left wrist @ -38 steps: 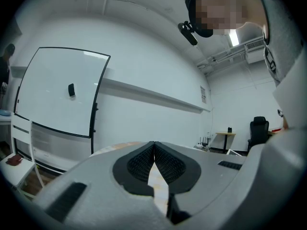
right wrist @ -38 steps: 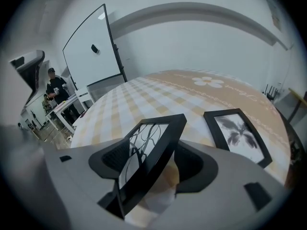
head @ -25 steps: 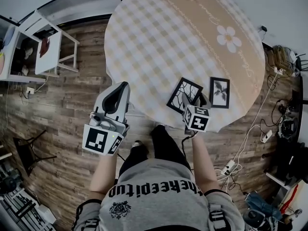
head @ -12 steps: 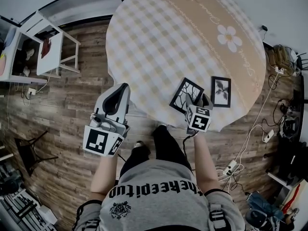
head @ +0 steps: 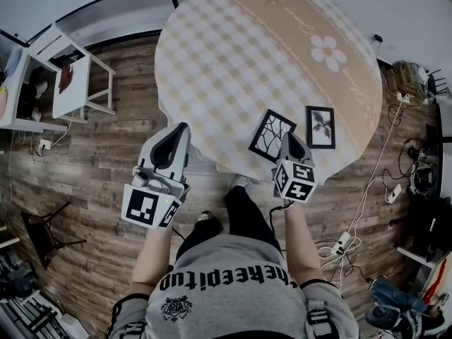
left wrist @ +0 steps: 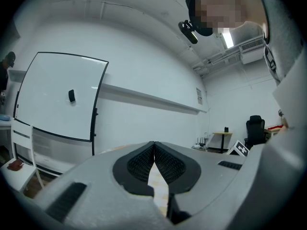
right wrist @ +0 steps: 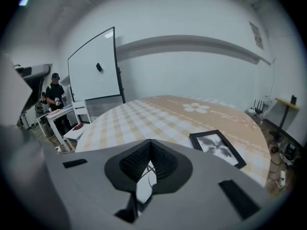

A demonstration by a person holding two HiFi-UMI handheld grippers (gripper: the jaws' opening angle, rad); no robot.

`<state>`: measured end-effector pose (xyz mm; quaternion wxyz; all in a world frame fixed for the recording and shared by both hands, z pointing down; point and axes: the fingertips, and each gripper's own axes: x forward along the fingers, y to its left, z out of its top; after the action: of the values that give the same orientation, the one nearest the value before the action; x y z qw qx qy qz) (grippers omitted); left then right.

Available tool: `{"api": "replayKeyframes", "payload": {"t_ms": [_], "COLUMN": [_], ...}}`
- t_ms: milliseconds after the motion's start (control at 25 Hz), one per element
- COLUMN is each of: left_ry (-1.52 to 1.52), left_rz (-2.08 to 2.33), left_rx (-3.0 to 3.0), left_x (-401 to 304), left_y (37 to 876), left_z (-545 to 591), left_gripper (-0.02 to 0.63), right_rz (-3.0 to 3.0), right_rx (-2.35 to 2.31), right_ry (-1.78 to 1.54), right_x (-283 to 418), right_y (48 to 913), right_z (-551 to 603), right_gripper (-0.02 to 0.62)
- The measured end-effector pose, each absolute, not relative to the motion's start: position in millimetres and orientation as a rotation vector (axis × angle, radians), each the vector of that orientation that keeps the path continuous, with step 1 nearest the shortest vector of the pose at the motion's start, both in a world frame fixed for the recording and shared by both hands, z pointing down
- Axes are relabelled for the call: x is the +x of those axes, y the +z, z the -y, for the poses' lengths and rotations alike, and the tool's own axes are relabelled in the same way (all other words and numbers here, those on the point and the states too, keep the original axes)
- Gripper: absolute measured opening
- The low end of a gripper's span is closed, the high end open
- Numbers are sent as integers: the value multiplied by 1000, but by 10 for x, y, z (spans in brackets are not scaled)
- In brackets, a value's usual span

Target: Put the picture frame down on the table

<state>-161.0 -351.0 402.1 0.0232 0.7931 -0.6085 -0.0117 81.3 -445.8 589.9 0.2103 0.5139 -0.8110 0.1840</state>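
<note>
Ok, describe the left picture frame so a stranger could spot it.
On the cloth-covered round table, two black frames lie by its near edge. The left frame sits askew and shows branching lines; the right frame lies straighter, showing a dark sprig.

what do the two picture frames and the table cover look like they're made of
Left picture frame and right picture frame: thin black matt borders, wood or plastic, cannot tell. Table cover: probably printed cloth or vinyl, checks and a daisy, draped over the round edge.

The head view looks steeply down on the round yellow-checked table (head: 233, 69), shared by the right gripper view low at its near edge; the left gripper view faces level beside it.
</note>
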Motion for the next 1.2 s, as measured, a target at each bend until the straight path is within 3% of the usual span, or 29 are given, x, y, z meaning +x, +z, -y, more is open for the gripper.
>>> {"api": "replayKeyframes", "payload": {"t_ms": [760,1200], "left_ry": [-122,-208], "left_rz": [1709,1642], "left_rx": [2701,2820], "left_x": [-1339,-1356], "left_y": [3622,3482], "left_z": [2919,2093], "left_gripper": [15,15], "right_rz": [2468,2514], "right_rx": [1596,1691], "right_ry": [290,112], "right_x": [862,739], "right_y": [4439,4038], "right_z": [3449,2479], "right_gripper": [5,5]}}
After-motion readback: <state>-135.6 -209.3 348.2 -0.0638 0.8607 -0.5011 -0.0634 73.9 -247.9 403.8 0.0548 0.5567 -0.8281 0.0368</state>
